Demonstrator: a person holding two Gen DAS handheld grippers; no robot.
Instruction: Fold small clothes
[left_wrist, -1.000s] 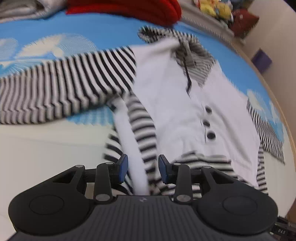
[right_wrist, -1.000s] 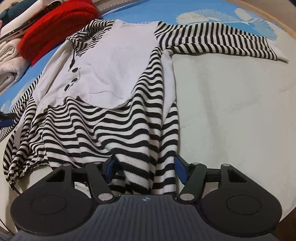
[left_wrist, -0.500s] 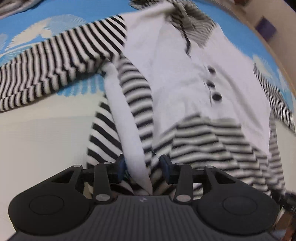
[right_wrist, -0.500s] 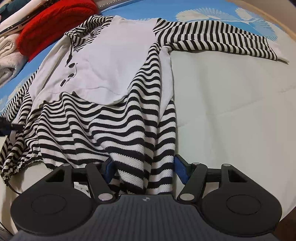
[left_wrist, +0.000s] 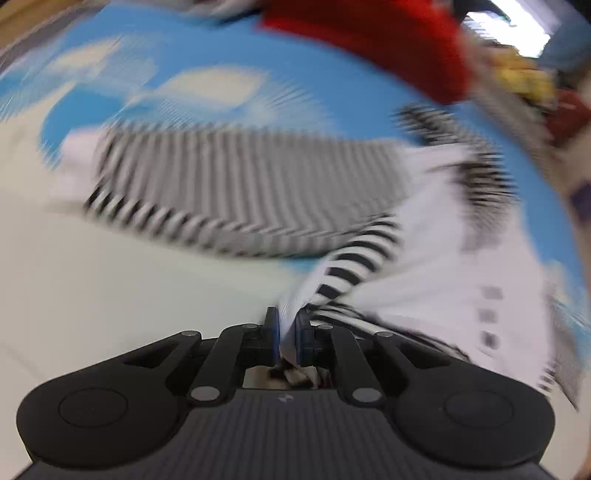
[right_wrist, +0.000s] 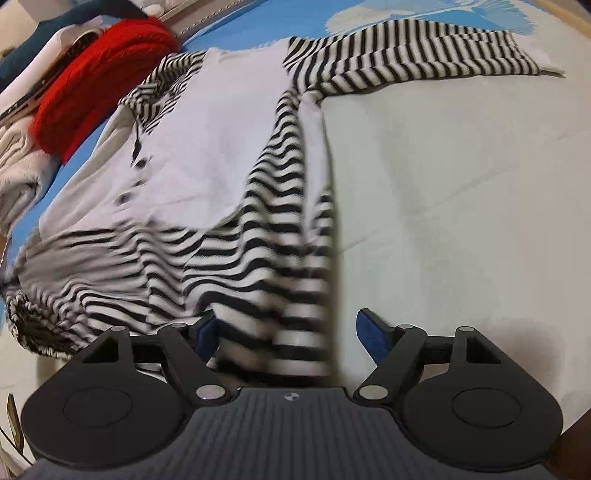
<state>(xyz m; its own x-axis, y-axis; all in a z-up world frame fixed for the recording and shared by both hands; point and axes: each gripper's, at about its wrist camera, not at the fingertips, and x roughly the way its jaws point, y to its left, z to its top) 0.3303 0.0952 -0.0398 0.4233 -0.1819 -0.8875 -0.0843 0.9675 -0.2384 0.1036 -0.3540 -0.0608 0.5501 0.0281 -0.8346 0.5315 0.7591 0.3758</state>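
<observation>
A black-and-white striped top with a white front panel (right_wrist: 207, 147) and small dark buttons lies spread on the bed. In the left wrist view, which is blurred by motion, my left gripper (left_wrist: 287, 334) is shut on the white side edge of the striped top (left_wrist: 436, 266); a striped sleeve (left_wrist: 240, 192) stretches to the left. In the right wrist view my right gripper (right_wrist: 286, 330) is open, its blue pads either side of the striped hem (right_wrist: 280, 332). The other sleeve (right_wrist: 424, 55) lies at the top right.
The bed cover is cream (right_wrist: 461, 184) with a blue patterned part (left_wrist: 221, 48). A red knitted garment (right_wrist: 99, 81) and pale folded clothes (right_wrist: 18, 173) lie at the far edge beyond the collar. Soft toys (left_wrist: 524, 77) sit at the back right.
My left gripper has closed on the top's side edge and swung, so its view now looks along the sleeve. My right gripper has stayed open at the hem, moved slightly forward.
</observation>
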